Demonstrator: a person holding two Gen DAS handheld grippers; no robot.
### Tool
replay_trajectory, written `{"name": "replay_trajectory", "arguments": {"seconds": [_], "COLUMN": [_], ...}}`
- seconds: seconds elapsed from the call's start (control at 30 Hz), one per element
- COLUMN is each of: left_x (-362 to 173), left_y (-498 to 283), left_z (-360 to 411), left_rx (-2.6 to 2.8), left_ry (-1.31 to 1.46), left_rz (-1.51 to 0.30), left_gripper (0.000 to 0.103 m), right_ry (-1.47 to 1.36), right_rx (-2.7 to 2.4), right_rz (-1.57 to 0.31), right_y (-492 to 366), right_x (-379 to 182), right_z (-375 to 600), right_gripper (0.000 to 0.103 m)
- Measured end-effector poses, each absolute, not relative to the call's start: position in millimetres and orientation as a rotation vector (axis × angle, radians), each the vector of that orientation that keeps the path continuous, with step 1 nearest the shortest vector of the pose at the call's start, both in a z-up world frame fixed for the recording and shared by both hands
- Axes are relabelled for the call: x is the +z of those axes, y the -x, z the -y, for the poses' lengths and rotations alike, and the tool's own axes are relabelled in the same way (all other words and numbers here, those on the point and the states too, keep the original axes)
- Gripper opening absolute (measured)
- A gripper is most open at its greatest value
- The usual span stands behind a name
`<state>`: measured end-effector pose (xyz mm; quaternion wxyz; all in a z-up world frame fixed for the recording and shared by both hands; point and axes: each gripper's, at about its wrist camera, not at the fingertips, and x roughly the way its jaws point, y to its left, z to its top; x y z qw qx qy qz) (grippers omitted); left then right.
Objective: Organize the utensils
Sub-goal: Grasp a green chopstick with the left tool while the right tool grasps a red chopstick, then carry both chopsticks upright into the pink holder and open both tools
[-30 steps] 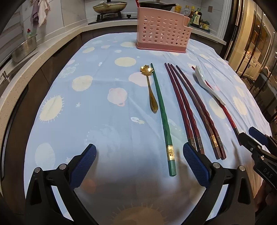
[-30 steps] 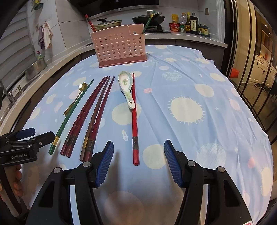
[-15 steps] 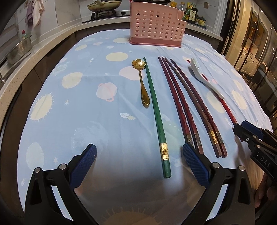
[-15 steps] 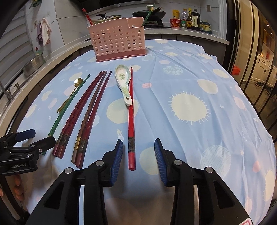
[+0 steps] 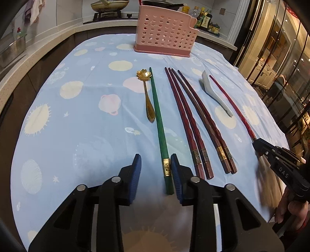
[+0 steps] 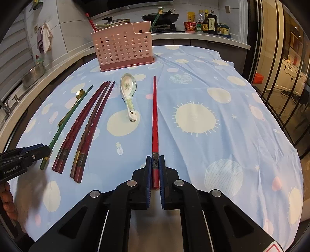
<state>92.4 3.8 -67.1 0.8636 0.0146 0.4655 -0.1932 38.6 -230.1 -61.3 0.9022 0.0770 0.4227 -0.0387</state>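
A pink perforated utensil holder [image 5: 164,33] [image 6: 124,48] stands at the far end of the blue tablecloth. A green chopstick [image 5: 158,120] lies lengthwise; my left gripper [image 5: 156,170] is partly closed around its near end, the right pad touching it, the left pad apart. My right gripper [image 6: 154,166] is shut on the near end of a red chopstick [image 6: 154,108]. Between them lie a gold flower spoon [image 5: 147,93], several dark red chopsticks [image 5: 193,120] and a white ceramic spoon [image 6: 127,91].
The holder has a red and a green chopstick standing in it. A counter with a stove, pans [image 6: 160,17] and sauce bottles [image 6: 209,22] runs behind the table. A metal sink [image 6: 33,73] is at the left, glass doors at the right.
Both grippers moved forward and closed in. The right went from open to shut on the red chopstick. The left narrowed around the green chopstick's end.
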Motion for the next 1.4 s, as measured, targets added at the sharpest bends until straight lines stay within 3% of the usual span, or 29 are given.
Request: {"name": "replay_trajectory", "arguments": {"seconds": [0.1, 0.17, 0.37, 0.47, 0.57, 0.63, 0.73, 1.4], "left_x": [-67.8, -67.7, -67.9, -68.3, -68.6, -68.1, -63.4, 65.9], "left_y": [-92.1, -91.0, -91.0, -90.3, -90.1, -91.1, -89.1, -129.2], "left_z": [-0.8, 0.4, 1.9, 3.8, 5.3, 3.8, 1.5, 8.0], "left_rx": [-0.419, -0.423, -0.423, -0.430, -0.424, -0.433, -0.446, -0.457], "left_ry": [-0.030, -0.032, -0.025, -0.019, -0.028, -0.019, -0.005, -0.005], "left_rz": [-0.981, -0.982, -0.986, -0.980, -0.973, -0.983, -0.983, -0.657], "left_gripper": [0.012, 0.008, 0.010, 0.019, 0.018, 0.009, 0.008, 0.007], "right_ry": [-0.163, -0.165, -0.175, -0.178, -0.181, -0.184, -0.188, -0.203], "right_rx": [-0.081, -0.082, -0.085, -0.083, -0.082, -0.083, -0.088, -0.041], "right_rz": [-0.859, -0.849, -0.840, -0.842, -0.837, -0.831, -0.811, -0.515], "right_y": [-34.7, -32.6, -30.7, -29.9, -29.0, -28.1, -25.6, -52.8], "right_x": [-55.8, -52.4, -49.8, -51.3, -50.1, -47.6, -39.4, 85.6], "right_z": [231.6, 233.3, 237.4, 237.7, 237.9, 239.0, 241.6, 272.9], "right_gripper": [0.007, 0.007, 0.007, 0.007, 0.007, 0.007, 0.007, 0.007]}}
